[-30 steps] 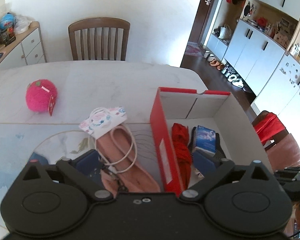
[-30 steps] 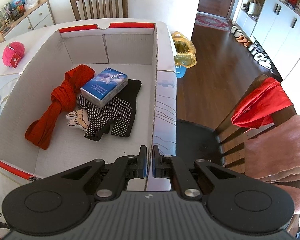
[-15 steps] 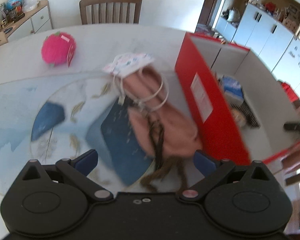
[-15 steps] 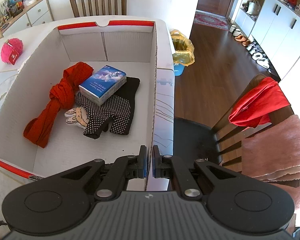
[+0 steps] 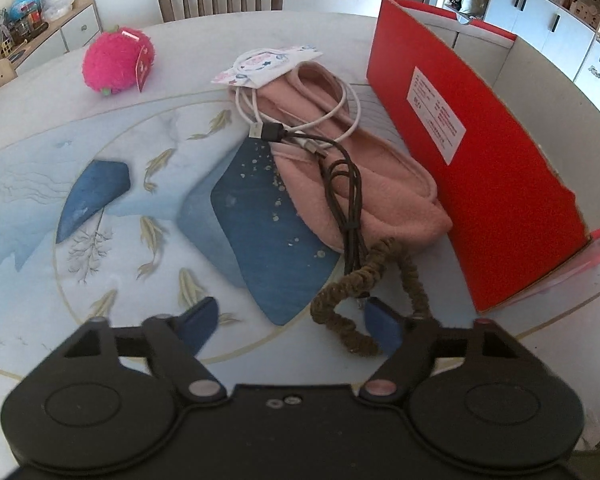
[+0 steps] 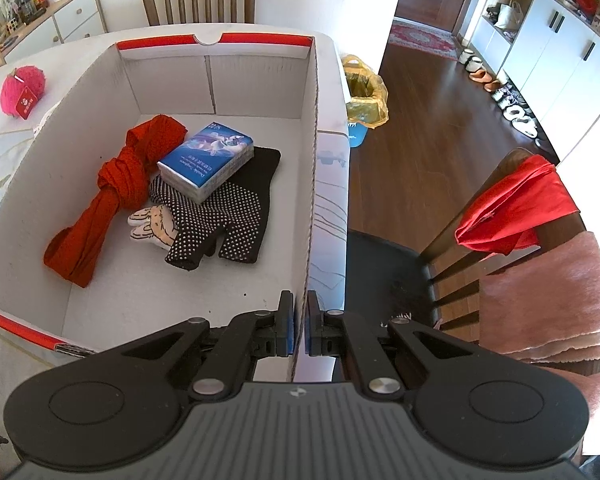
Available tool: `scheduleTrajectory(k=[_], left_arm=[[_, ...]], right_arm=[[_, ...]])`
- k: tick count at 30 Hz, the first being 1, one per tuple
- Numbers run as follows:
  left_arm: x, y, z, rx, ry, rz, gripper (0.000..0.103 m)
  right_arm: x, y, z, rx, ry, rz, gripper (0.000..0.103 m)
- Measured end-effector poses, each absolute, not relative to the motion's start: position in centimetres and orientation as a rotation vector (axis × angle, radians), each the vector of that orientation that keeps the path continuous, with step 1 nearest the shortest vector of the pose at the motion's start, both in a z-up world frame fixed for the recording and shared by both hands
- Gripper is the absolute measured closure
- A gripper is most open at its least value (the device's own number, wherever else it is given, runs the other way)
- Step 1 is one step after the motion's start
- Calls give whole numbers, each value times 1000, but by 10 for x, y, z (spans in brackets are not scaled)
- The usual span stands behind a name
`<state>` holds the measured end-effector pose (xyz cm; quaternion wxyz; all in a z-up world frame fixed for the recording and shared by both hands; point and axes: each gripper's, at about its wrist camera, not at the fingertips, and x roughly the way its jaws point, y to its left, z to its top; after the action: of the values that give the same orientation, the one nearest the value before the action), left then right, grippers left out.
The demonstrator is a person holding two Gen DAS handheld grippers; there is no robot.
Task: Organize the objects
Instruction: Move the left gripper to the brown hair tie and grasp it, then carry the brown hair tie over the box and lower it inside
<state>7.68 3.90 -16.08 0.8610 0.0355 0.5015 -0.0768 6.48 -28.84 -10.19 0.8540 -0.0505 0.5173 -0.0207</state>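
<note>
Your left gripper (image 5: 290, 322) has dropped low over the counter (image 5: 40, 208), jaws just closing but not yet gripping the brown braided fabric loop (image 5: 364, 280) at lower centre. Your right gripper (image 6: 298, 324) stays clamped on the red-and-white cardboard box (image 6: 312, 184) wall, steadying it for the drop.

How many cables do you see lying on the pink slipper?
2: a white cable coiled on the pink slipper's far end, and a black cable running down its middle toward the brown scrunchie.
</note>
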Motion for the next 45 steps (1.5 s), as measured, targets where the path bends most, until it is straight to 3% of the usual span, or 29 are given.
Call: scheduleTrajectory(k=[6, 9, 11, 16, 22, 45], left_arm=[[76, 36, -164, 55, 1057, -204, 47], [76, 34, -163, 44, 1052, -221, 59], [77, 34, -162, 30, 1053, -235, 73], [75, 35, -157, 0, 1054, -248, 91], [67, 32, -139, -9, 1023, -284, 97], [55, 32, -50, -19, 951, -456, 97]], right_arm=[[64, -288, -102, -108, 1089, -44, 98], [64, -289, -103, -107, 1090, -44, 98], [64, -289, -103, -106, 1089, -45, 98], [64, -289, -103, -105, 1088, -44, 98], [63, -289, -103, -103, 1087, -44, 98], [61, -291, -104, -78, 1072, -32, 98]])
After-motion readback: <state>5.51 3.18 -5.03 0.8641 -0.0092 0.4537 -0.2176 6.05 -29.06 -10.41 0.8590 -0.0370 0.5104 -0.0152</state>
